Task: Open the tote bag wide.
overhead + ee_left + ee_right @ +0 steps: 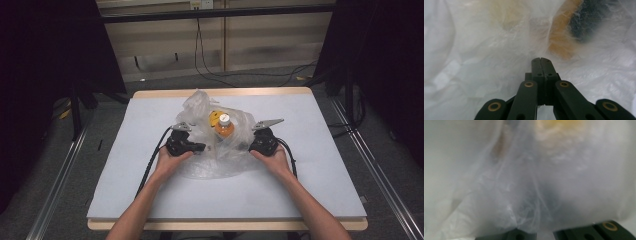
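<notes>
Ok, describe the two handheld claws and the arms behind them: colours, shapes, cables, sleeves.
Both are black. The left claw and right claw each carry a grey three-cornered plate on top and trail a black cable back along the table. In the left gripper view the left claw's linkage arms have brass-coloured ringed pivots. The forearms are bare, no sleeves or gloves visible.

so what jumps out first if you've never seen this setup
A crumpled clear plastic bag sits mid-table on the pale blue table, with an orange-filled, white-capped bottle standing inside it. The left gripper and right gripper press in on the bag from either side. In the left gripper view the jaws stand shut against the film.
</notes>
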`<state>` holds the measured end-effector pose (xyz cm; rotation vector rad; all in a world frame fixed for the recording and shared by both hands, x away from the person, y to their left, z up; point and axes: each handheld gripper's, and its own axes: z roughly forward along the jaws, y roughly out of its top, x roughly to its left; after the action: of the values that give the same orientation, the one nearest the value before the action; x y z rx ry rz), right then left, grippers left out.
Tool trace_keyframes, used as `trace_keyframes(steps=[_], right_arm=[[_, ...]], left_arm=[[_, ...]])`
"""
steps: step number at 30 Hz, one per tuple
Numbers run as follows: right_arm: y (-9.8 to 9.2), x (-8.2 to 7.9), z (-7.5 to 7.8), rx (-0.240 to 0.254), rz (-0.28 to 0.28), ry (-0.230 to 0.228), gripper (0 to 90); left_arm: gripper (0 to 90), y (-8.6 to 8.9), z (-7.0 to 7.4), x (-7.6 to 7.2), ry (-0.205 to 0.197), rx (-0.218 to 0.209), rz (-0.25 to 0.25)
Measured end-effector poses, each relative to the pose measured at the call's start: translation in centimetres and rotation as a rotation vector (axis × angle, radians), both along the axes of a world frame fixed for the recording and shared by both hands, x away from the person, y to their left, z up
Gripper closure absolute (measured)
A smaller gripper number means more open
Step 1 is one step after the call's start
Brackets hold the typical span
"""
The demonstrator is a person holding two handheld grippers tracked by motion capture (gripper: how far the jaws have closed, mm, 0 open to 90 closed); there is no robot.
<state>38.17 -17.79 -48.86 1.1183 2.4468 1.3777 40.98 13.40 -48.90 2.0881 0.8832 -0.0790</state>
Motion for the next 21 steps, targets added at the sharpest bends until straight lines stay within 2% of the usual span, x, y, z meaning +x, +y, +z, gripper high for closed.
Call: trace_keyframes(steps=[1, 2, 3, 4, 5, 6, 8, 9, 10, 11, 13, 14, 15, 16, 17, 18, 19, 20, 21], right_arm=[[0.0, 0.0, -0.4, -0.012, -0.003, 0.007, 90.0], [0.1, 0.1, -0.5, -0.023, -0.013, 0.018, 90.0], [0.2, 0.1, -0.5, -0.035, -0.01, 0.012, 90.0], [0.3, 0.0, -0.5, -0.05, -0.002, 0.016, 90.0], [0.4, 0.0, -0.5, -0.063, 0.004, 0.018, 90.0], [0.5, 0.0, -0.5, -0.065, 0.0, 0.031, 90.0], [0.4, 0.0, -0.5, -0.054, -0.009, 0.043, 90.0], [0.2, -0.1, -0.5, -0.043, -0.008, 0.032, 90.0], [0.2, -0.1, -0.5, -0.043, -0.008, 0.032, 90.0], [0.0, -0.4, -0.3, -0.001, 0.016, 0.022, 90.0], [-0.1, -0.6, 0.0, 0.008, 0.021, 0.015, 90.0], [-0.3, -1.2, 0.7, -0.011, 0.023, -0.015, 90.0], [-0.5, -1.7, 1.2, -0.007, 0.022, -0.019, 90.0], [-0.8, -2.1, 1.5, -0.003, 0.017, -0.035, 90.0], [-1.1, -2.6, 1.9, 0.015, 0.018, -0.046, 90.0], [-1.5, -3.2, 2.2, 0.041, 0.019, -0.055, 90.0], [-1.9, -3.7, 2.6, 0.063, 0.016, -0.066, 90.0], [-2.2, -4.1, 2.9, 0.081, 0.017, -0.071, 90.0], [-2.2, -4.1, 2.9, 0.081, 0.017, -0.071, 90.0]], left_arm=[[90.0, 0.5, -0.4, 1.4, -0.141, 0.032, -0.149], [90.0, 0.5, -0.4, 1.4, -0.137, 0.024, -0.148], [90.0, 0.6, -0.3, 1.7, -0.173, 0.048, -0.184], [90.0, 0.6, -0.4, 1.6, -0.167, 0.042, -0.178], [90.0, 0.6, -0.3, 1.3, -0.111, 0.029, -0.136], [90.0, 0.6, -0.3, 1.3, -0.119, 0.032, -0.14], [90.0, 0.4, -0.4, 1.0, -0.11, 0.023, -0.121], [90.0, 0.3, -0.2, 0.9, -0.128, 0.023, -0.144], [90.0, 0.3, -0.2, 0.9, -0.128, 0.023, -0.144], [90.0, 0.2, 0.2, 0.6, -0.137, 0.001, -0.143], [90.0, 0.2, 0.5, 0.3, -0.131, -0.012, -0.134], [90.0, 0.3, 1.0, 0.2, -0.16, -0.014, -0.158], [90.0, 0.4, 1.3, -0.1, -0.158, -0.022, -0.148], [90.0, 0.5, 1.5, -0.1, -0.176, -0.03, -0.161], [90.0, 0.5, 1.7, -0.3, -0.183, -0.039, -0.158], [90.0, 0.6, 2.0, -0.3, -0.198, -0.029, -0.172], [90.0, 0.6, 2.1, -0.4, -0.192, -0.035, -0.17], [90.0, 0.6, 2.1, -0.4, -0.204, -0.031, -0.178], [90.0, 0.6, 2.1, -0.4, -0.204, -0.031, -0.178]])
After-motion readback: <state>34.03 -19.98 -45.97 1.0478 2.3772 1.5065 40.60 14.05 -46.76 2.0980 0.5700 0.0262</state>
